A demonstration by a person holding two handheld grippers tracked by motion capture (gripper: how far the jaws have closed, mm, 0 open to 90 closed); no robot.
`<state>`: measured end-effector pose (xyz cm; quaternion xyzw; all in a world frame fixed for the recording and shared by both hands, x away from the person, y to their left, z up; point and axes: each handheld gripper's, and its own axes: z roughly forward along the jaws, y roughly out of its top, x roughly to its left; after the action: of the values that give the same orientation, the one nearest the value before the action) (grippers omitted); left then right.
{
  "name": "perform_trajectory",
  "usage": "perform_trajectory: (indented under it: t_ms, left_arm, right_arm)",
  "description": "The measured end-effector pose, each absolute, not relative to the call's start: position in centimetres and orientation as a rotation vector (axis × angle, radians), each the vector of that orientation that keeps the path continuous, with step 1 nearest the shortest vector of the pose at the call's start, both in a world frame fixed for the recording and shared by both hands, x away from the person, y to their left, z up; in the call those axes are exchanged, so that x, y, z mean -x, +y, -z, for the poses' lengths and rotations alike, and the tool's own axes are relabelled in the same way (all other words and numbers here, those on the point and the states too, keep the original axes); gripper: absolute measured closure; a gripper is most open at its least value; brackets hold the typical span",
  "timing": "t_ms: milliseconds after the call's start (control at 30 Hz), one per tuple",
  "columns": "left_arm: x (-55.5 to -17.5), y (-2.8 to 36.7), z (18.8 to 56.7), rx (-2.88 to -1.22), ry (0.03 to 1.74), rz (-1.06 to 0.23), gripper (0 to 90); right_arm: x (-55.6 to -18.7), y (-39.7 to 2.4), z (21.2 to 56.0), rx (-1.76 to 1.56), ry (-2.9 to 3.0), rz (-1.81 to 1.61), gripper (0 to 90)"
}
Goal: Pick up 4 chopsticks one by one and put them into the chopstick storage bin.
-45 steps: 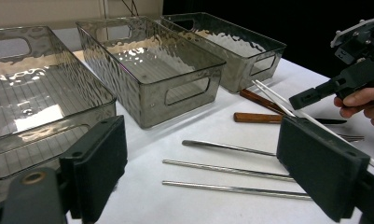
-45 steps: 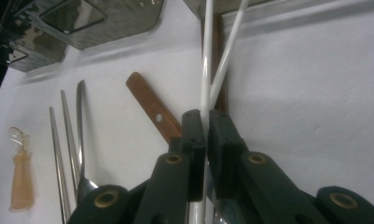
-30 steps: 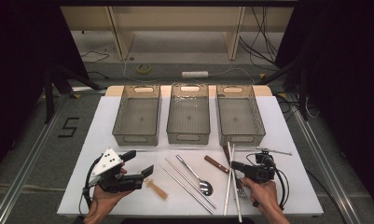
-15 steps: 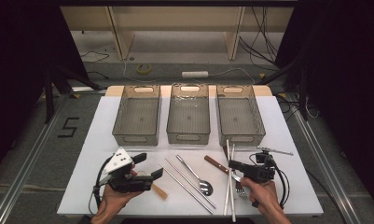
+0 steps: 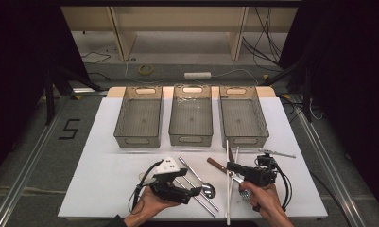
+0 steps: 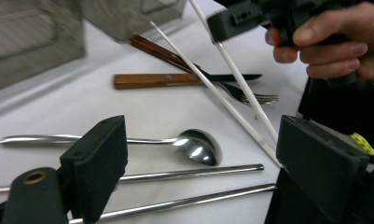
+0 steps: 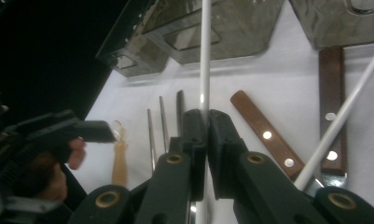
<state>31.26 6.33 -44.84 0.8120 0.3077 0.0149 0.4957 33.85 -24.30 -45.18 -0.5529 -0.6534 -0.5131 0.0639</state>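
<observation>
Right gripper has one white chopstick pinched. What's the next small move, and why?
Probably lift it slightly and carry it toward the right-hand bin. The right gripper is shut on one white chopstick, whose far end tilts up, while the second chopstick lies across the wooden-handled knife.

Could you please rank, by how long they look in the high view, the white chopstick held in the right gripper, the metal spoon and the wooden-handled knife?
1. white chopstick, clearly longest.
2. metal spoon.
3. wooden-handled knife, partly hidden by the right gripper, so its rank is unsure.
</observation>
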Motion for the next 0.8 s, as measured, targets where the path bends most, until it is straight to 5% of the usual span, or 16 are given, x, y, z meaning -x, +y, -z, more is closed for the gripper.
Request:
perform_trajectory:
  t_ms: [800]
  left_arm:
    - [-31.0, 4.4, 44.5, -1.99, 0.685, 0.018, 17.5]
  right_arm:
    - [-33.5, -23.6, 43.3, 1.508, -1.851, 1.692, 87.7]
